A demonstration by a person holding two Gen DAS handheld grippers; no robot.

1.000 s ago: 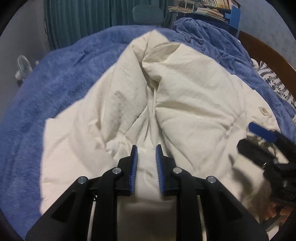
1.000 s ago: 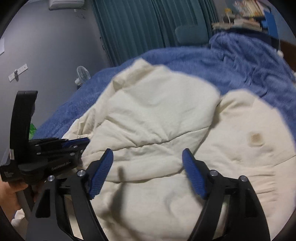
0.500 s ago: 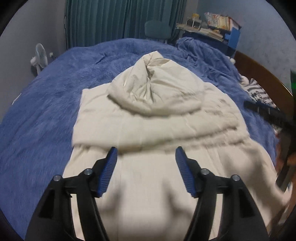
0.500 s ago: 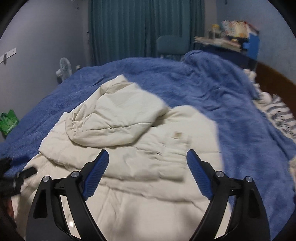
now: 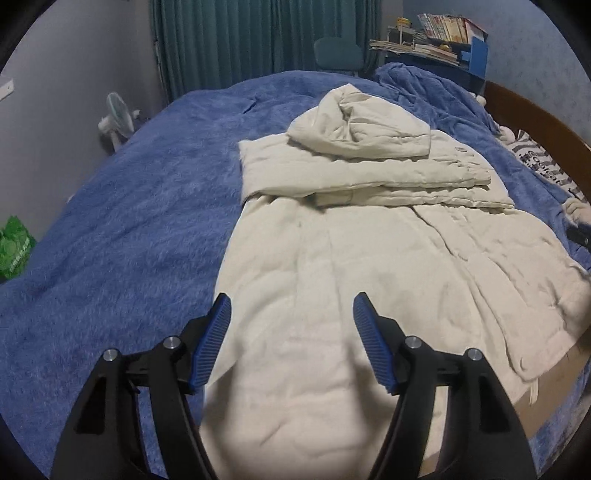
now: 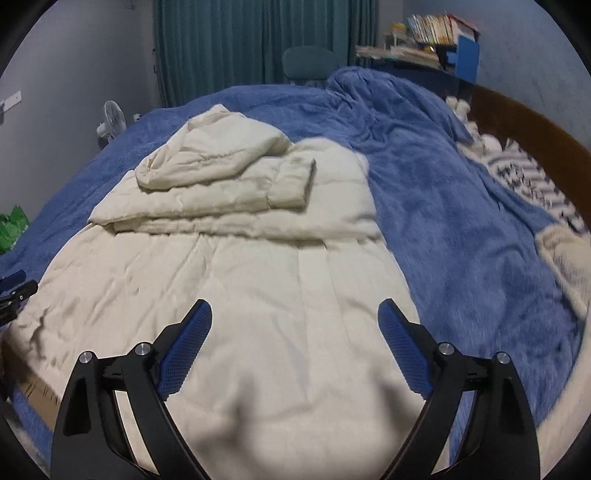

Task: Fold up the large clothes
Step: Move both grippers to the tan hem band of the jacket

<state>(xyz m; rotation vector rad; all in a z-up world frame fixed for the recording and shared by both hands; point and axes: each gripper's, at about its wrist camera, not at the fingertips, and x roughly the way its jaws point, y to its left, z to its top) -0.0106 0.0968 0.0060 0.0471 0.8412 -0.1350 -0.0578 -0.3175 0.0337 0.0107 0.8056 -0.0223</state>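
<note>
A large cream padded coat lies spread on the blue bed cover. Its hood and sleeves are folded over the upper body at the far end. My left gripper is open and empty, held above the coat's near hem on its left side. In the right wrist view the coat fills the middle and the hood lies at the far left. My right gripper is open and empty above the near hem. The left gripper's tip shows at the left edge there.
A wooden bed frame curves along the right. A striped cloth lies by it. A bunched blue blanket sits at the far end. A small fan, green bag, teal curtains, a chair and a cluttered shelf stand beyond.
My left gripper opened and let go of the coat. Both grippers pulled back toward the near hem, and the hood and sleeves now lie folded on the coat's upper part.
</note>
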